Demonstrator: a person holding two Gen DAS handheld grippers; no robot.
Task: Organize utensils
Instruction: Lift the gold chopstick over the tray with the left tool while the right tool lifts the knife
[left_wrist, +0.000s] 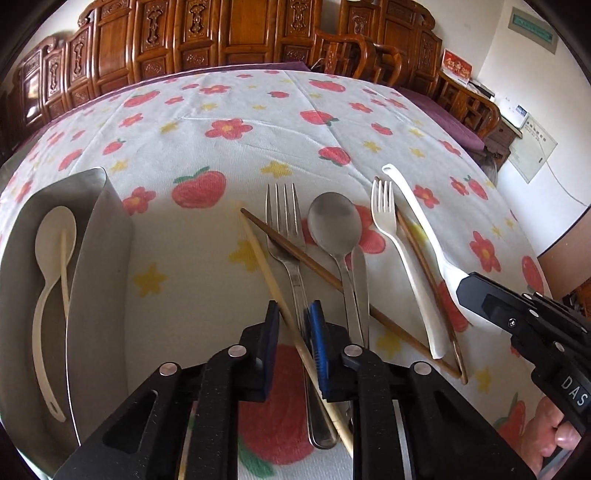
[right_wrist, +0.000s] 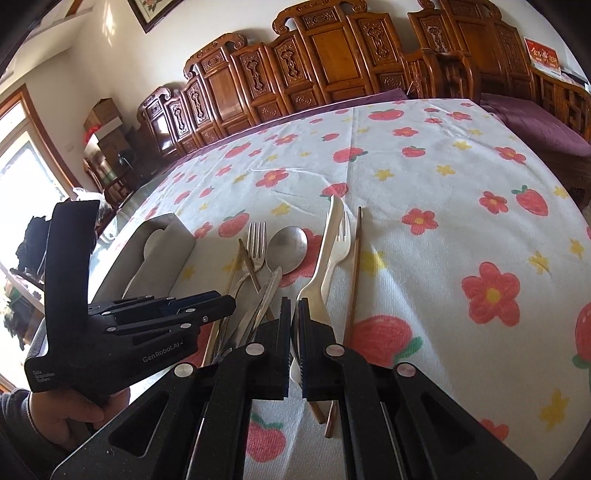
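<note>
so far only a little is put away. the metal tray (left_wrist: 99, 258), at the left of the left wrist view, has a white spoon (left_wrist: 51, 251) and one pale stick in it. most things still lie loose on the table (left_wrist: 258, 122), in the middle of the frame: a metal fork (left_wrist: 284, 236), a metal spoon (left_wrist: 334, 221), a metal knife (left_wrist: 360, 280), a white fork (left_wrist: 391, 221), a white knife (left_wrist: 417, 214), and brown chopsticks (left_wrist: 314, 269).

the left hand-held gripper (left_wrist: 291, 350) is low in the middle of the frame. its jaws are nearly together around a pale chopstick (left_wrist: 273, 280), which runs between the blue pads. i can't tell if they press on it yet. it looks like the next thing for the tray.

the right hand-held gripper (right_wrist: 295, 347) is pressed together, right above the white knife's end. it doesn't look like it holds anything.
</note>
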